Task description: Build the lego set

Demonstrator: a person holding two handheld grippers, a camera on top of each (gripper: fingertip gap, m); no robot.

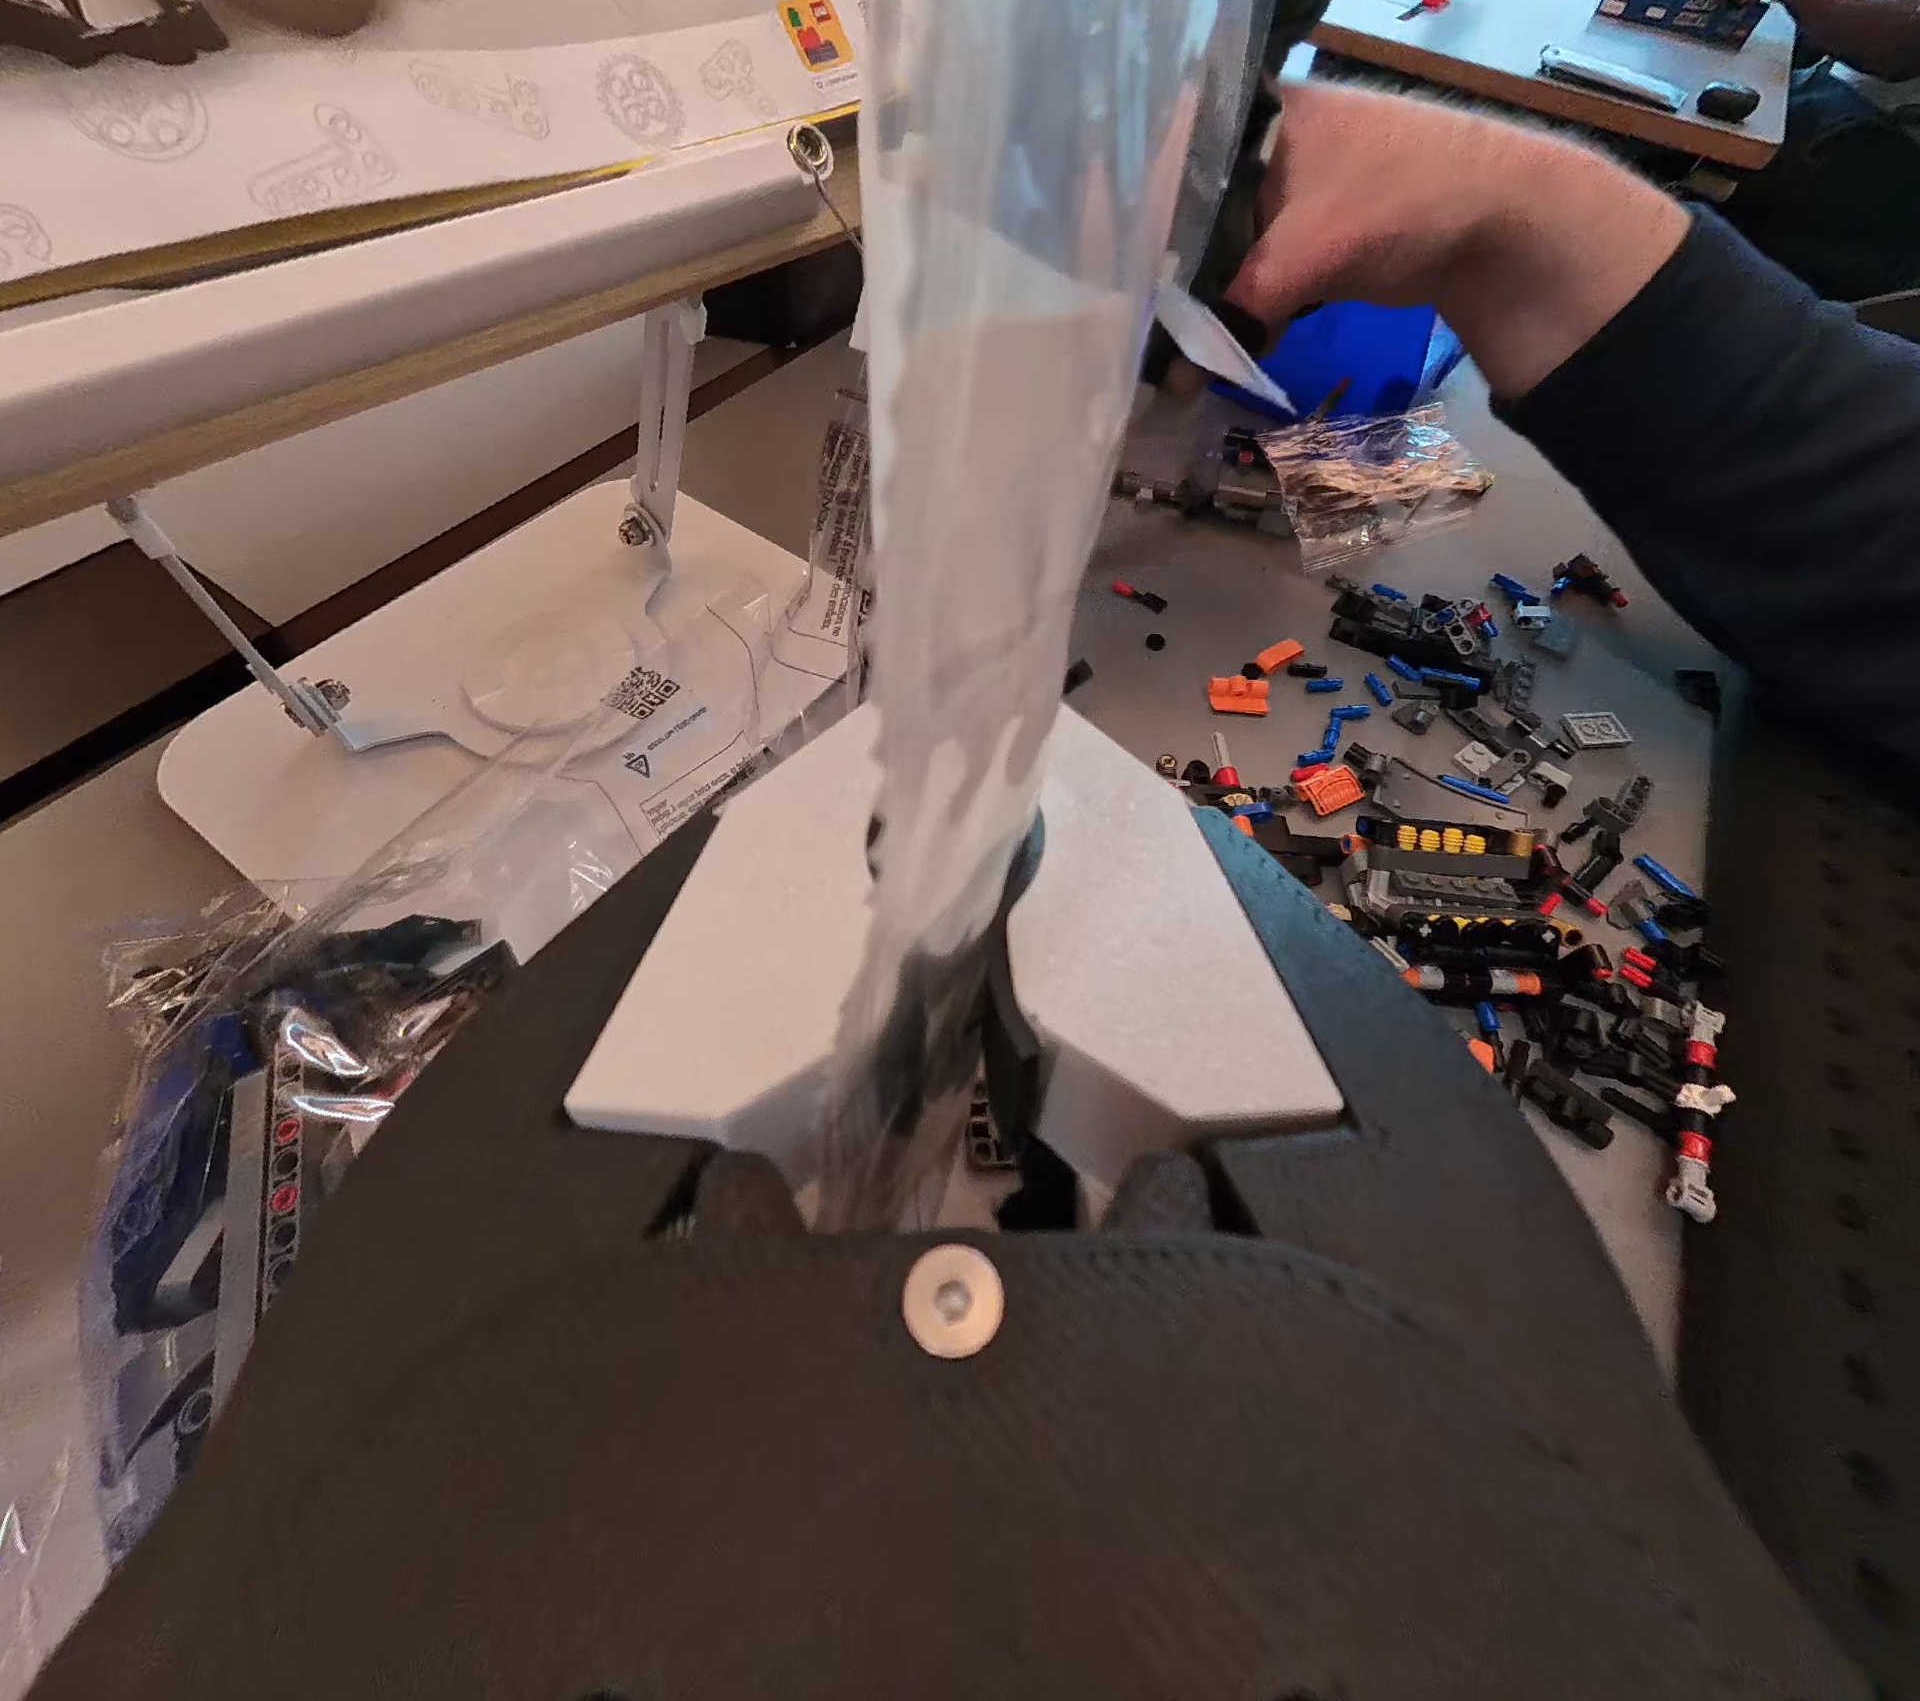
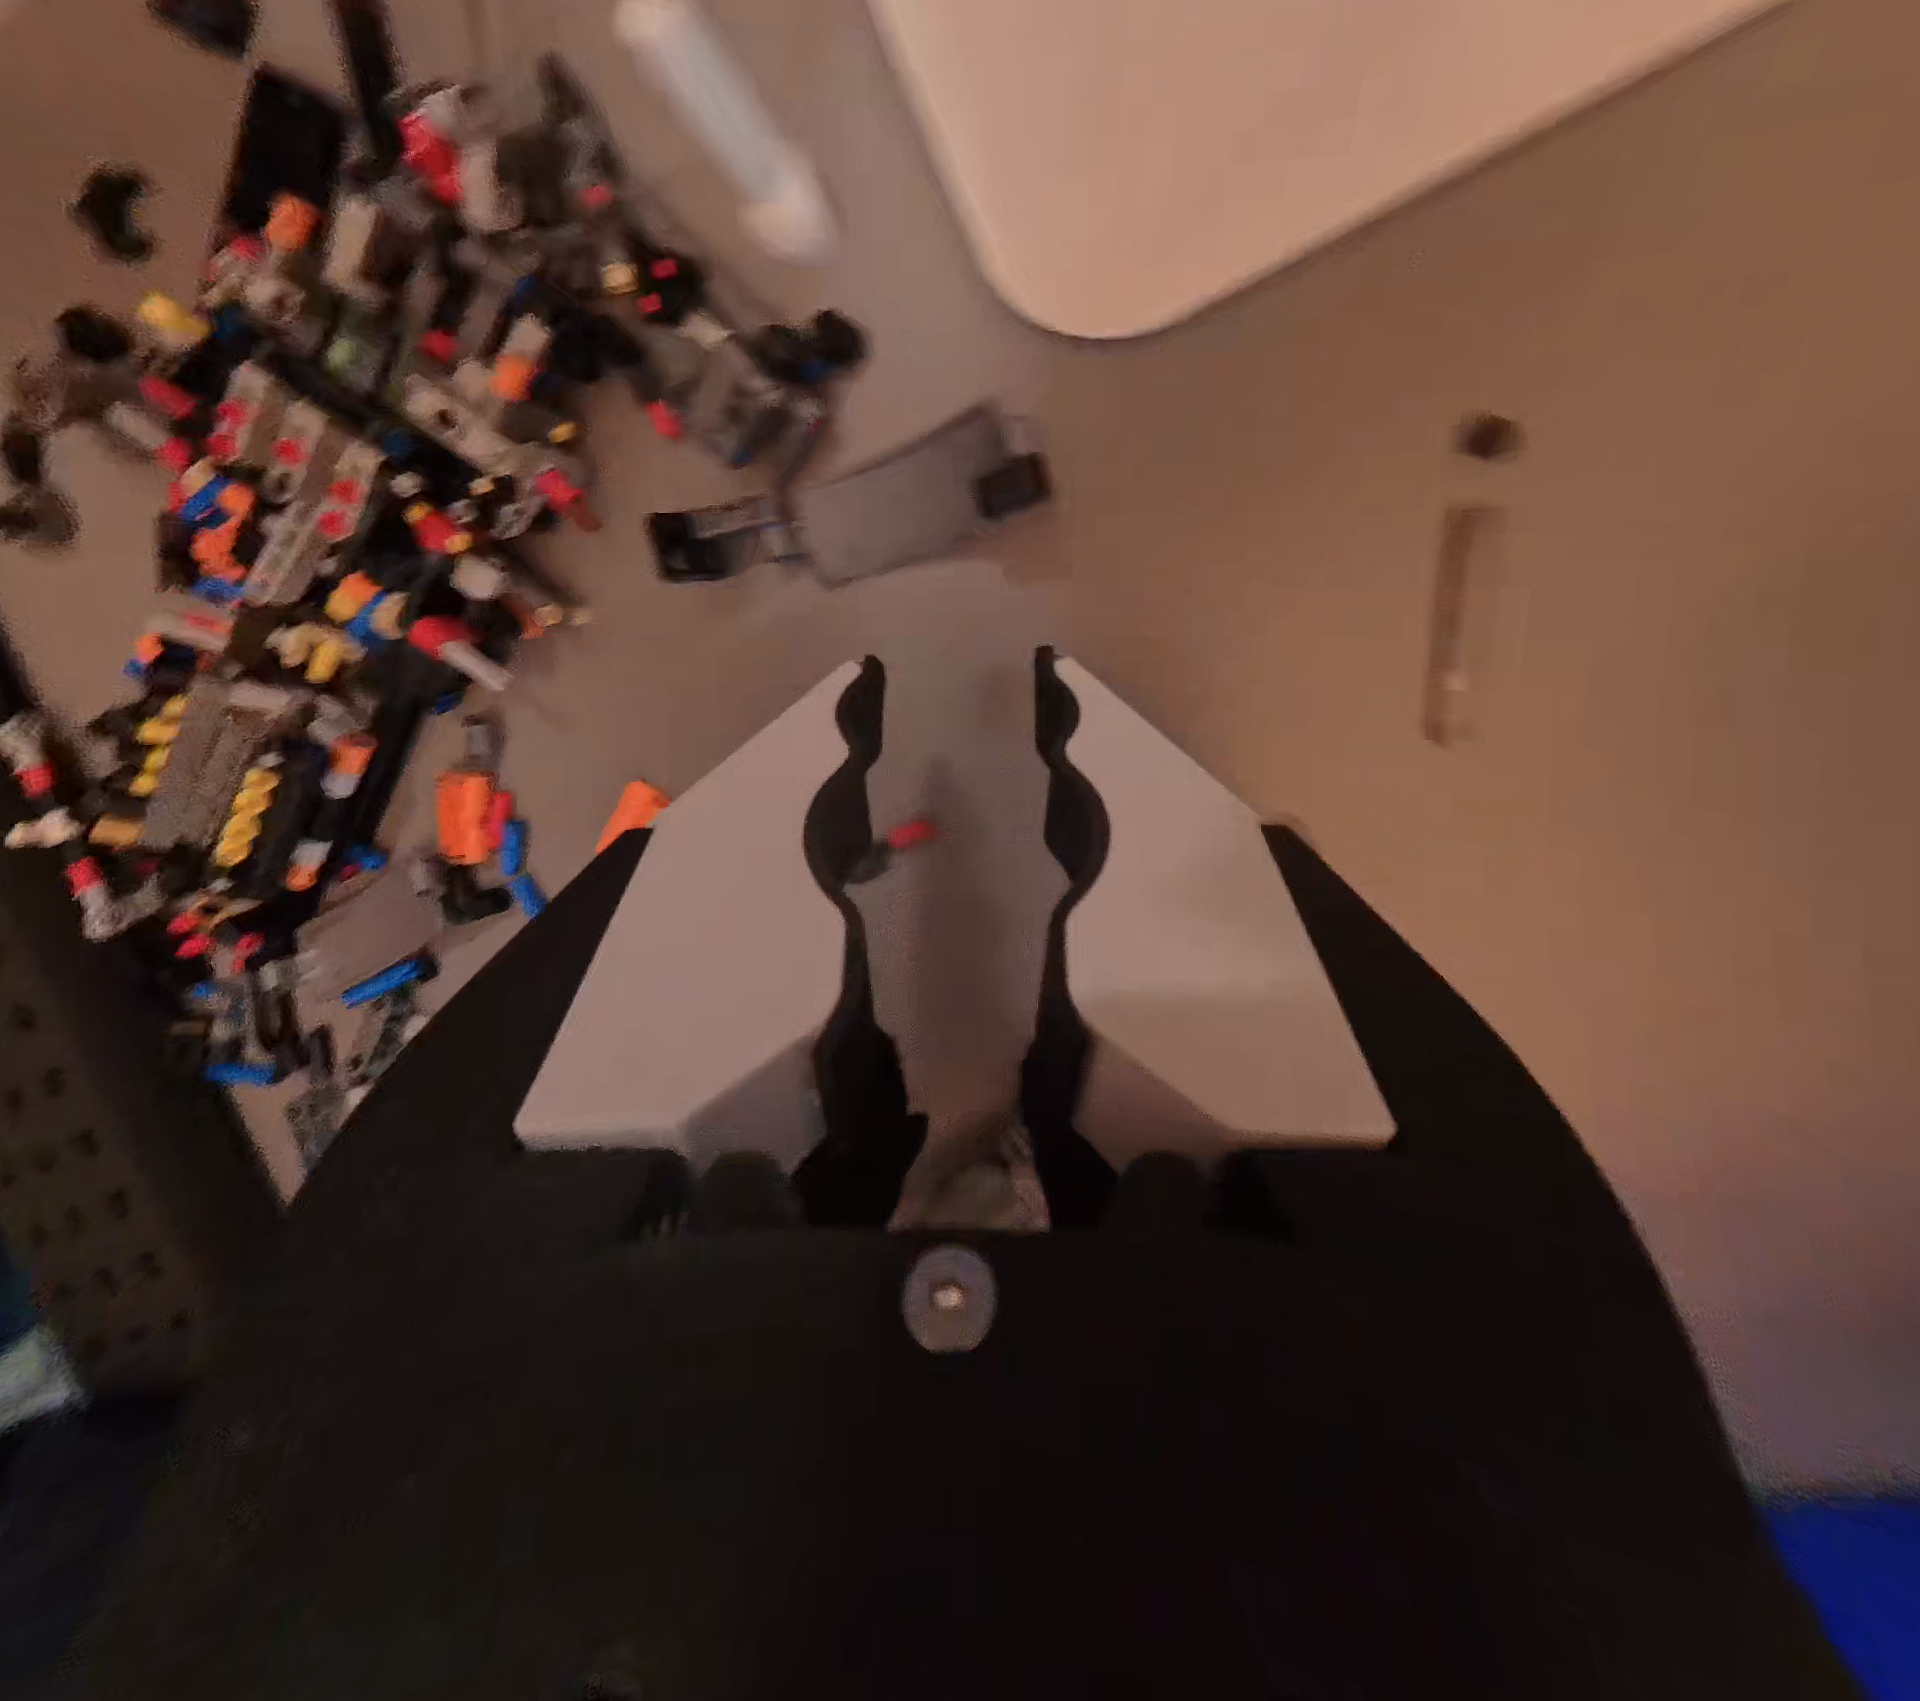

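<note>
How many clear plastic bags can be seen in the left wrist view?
3, perhaps more hidden. One long clear bag is pinched in the left hand-held gripper. A bag of blue parts lies lower left. A small crumpled bag lies beside the person's hand.

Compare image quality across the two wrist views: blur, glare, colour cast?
Left wrist view: mostly sharp, daylight-neutral; the clear plastic bag pinched in the left tongs is smeared and glary, and the person's hand is soft. Right wrist view: heavy motion blur, warm dim cast; the loose brick pile is smeared, and only the open right tongs read crisply.
</note>
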